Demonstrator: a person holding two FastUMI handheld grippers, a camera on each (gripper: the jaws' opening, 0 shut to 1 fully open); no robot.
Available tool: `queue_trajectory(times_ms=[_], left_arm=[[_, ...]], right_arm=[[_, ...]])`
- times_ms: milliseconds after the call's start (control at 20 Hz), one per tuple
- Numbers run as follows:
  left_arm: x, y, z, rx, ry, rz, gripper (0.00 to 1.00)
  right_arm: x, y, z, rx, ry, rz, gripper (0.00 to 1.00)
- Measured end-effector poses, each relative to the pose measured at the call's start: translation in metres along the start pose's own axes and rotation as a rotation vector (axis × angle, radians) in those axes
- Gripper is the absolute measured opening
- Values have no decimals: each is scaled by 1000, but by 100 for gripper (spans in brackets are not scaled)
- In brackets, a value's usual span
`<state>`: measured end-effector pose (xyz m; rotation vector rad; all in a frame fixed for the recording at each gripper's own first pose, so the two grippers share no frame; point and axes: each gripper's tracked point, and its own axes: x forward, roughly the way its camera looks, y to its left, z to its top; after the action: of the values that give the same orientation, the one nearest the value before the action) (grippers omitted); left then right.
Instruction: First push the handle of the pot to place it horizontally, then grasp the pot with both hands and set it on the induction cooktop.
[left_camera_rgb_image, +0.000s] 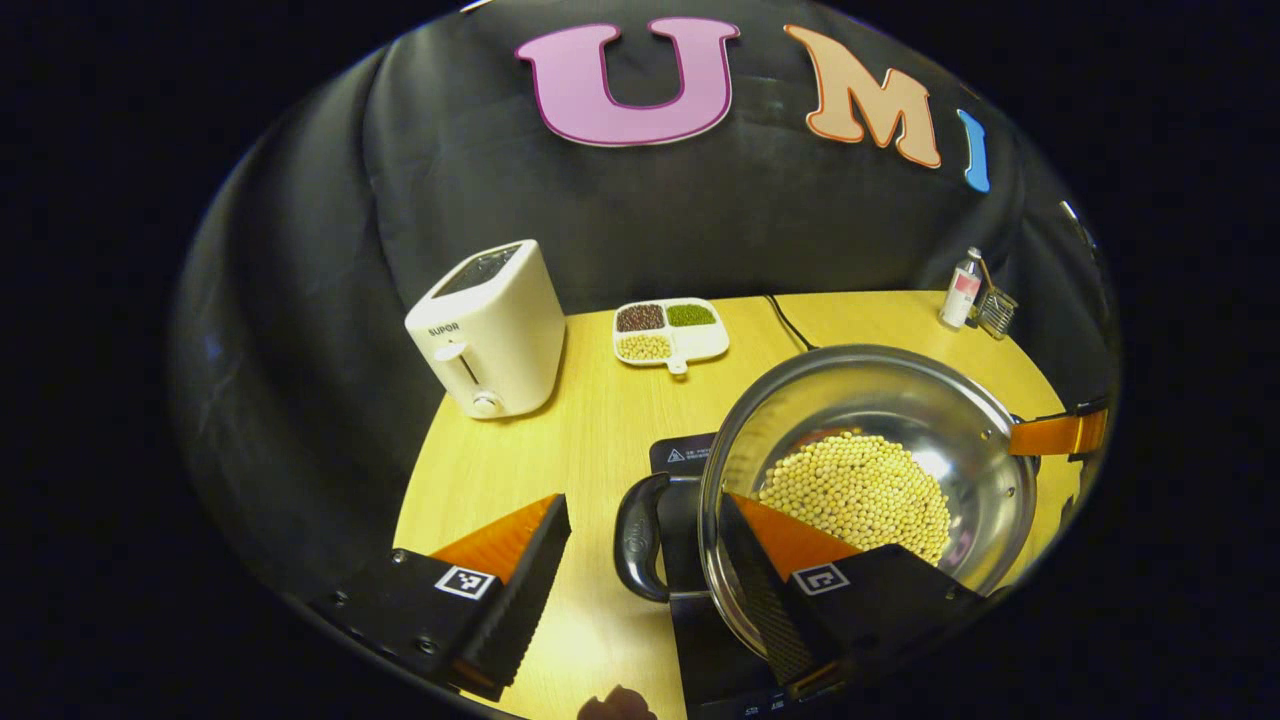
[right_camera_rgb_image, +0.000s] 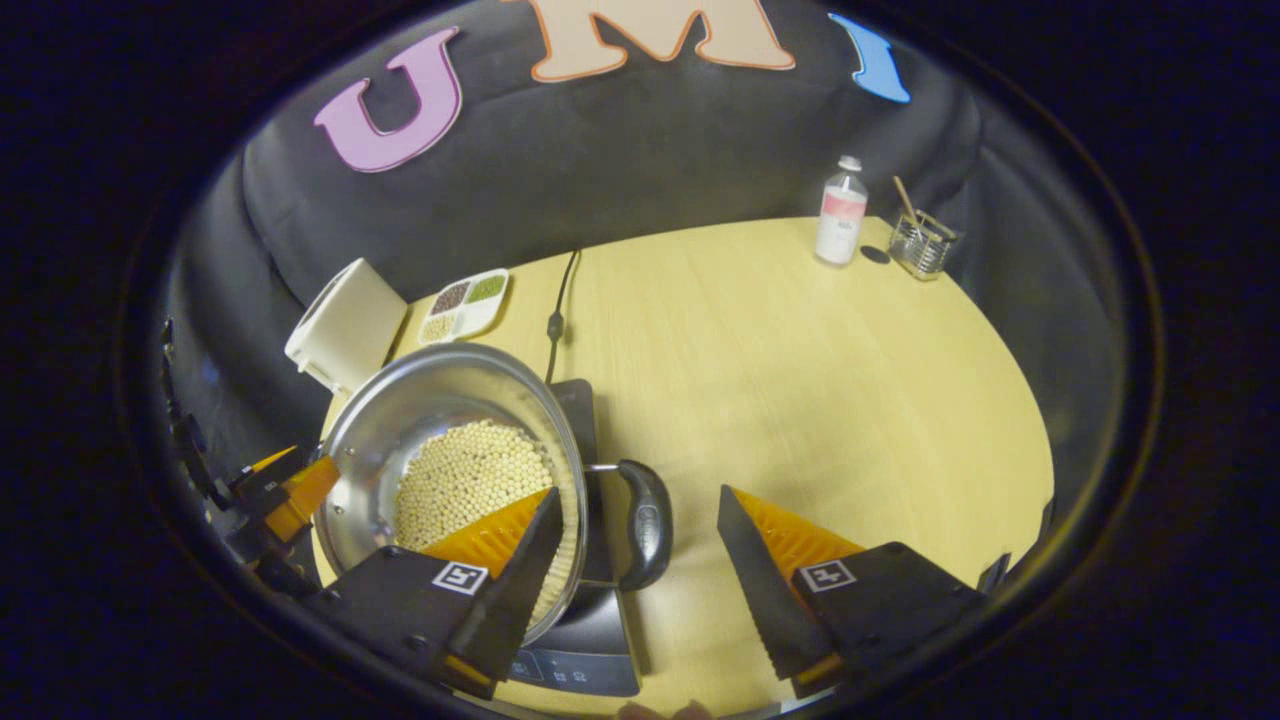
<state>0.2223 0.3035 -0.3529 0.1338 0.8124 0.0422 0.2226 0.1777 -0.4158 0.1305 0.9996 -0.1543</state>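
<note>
Pot (left_camera_rgb_image: 870, 480) handles sit between both parted claws.

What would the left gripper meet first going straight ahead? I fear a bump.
Probably the pot's black side handle, which sits between the open fingers of the left gripper, then the steel pot wall; depth is unclear.

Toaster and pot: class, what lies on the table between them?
In the left gripper view, a divided dish of beans lies between the toaster and the pot.

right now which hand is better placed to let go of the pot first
Neither clearly: the left gripper and right gripper each straddle a handle with open fingers, and the pot sits over the cooktop.
</note>
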Motion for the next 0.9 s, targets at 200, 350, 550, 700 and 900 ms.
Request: queue_trajectory(times_ms=[200,350,550,700,900], left_arm=[[-35,-3,30,16,-108,44,92],[-72,-16,51,27,-187,76,92],[-123,-49,64,4,-253,118,92],[-160,-85,64,-56,-269,137,92],[-223,-141,69,-118,-333,134,92]], right_arm=[[-29,-15,14,-16,-93,10,95],[-55,-28,27,-15,-170,45,95],[-92,-58,35,-29,-235,119,94],[-123,-93,36,-43,-267,155,94],[-175,-130,47,-71,-389,197,97]])
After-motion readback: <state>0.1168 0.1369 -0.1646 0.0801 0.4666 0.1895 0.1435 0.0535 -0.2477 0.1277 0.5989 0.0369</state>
